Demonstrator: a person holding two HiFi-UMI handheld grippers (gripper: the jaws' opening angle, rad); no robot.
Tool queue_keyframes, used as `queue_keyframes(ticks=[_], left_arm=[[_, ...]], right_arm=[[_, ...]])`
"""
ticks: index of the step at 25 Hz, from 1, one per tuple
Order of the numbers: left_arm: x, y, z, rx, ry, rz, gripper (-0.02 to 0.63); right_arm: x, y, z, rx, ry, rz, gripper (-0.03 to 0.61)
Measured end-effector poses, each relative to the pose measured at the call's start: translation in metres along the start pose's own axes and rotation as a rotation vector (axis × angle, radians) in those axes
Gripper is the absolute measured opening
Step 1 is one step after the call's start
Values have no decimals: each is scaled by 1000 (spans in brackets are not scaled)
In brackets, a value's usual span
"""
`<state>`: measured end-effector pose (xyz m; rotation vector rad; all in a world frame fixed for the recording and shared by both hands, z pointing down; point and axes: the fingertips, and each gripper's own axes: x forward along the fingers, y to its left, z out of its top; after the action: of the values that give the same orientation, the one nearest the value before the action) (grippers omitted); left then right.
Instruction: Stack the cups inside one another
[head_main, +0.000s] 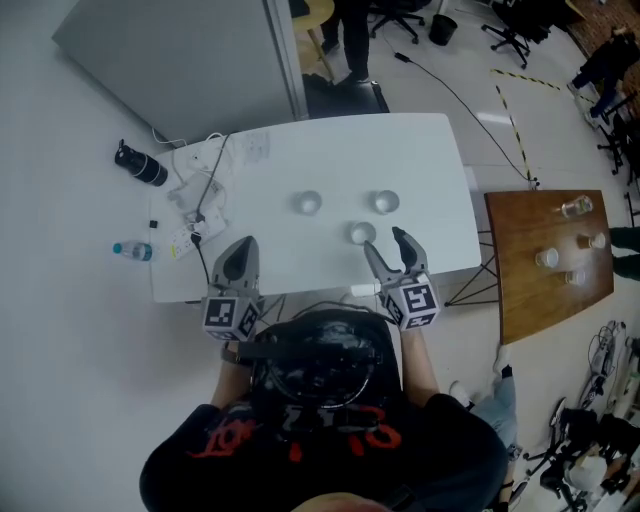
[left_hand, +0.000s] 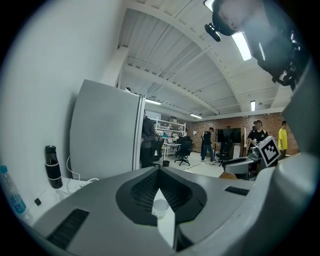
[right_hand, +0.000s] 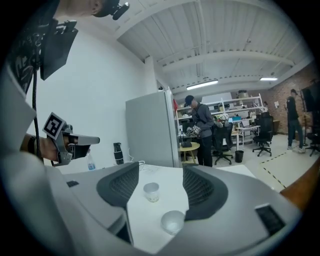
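Three small clear cups stand apart on the white table: one at the left, one at the right, and a nearer one. My right gripper is open just behind the nearer cup, which shows low between its jaws, closer to the right one, untouched. The left cup stands farther ahead. My left gripper hovers over the table's near left part with its jaws together and nothing held. Through their slit I see one cup.
A black bottle, a water bottle and cables lie at the table's left end. A wooden table with more cups stands to the right. A grey panel rises behind. People stand in the room beyond.
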<state>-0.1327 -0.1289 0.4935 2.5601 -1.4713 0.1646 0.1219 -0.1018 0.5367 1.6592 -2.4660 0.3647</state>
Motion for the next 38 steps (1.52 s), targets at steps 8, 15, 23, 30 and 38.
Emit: queue_keyframes(ticks=[8,15,23,30,38], left_arm=[[5,-10,10,-4,-51,-56,3],[2,-4,7,-2,-43,-18,3],[-5,-4,3,-12,-42,13,3],[-16,-1,1,-22,-39,51,3],[-34,4,-5,-29,-28,110,3]], right_arm=[[17,-11,-82,45,155,-2,355],[36,-23,-131,6,260,-23,394],[59,-38,-192,-90,450,-13,394],[77,-49,-216,-83,522,-17,394],[101,-49,-229,-134,583,22,394]])
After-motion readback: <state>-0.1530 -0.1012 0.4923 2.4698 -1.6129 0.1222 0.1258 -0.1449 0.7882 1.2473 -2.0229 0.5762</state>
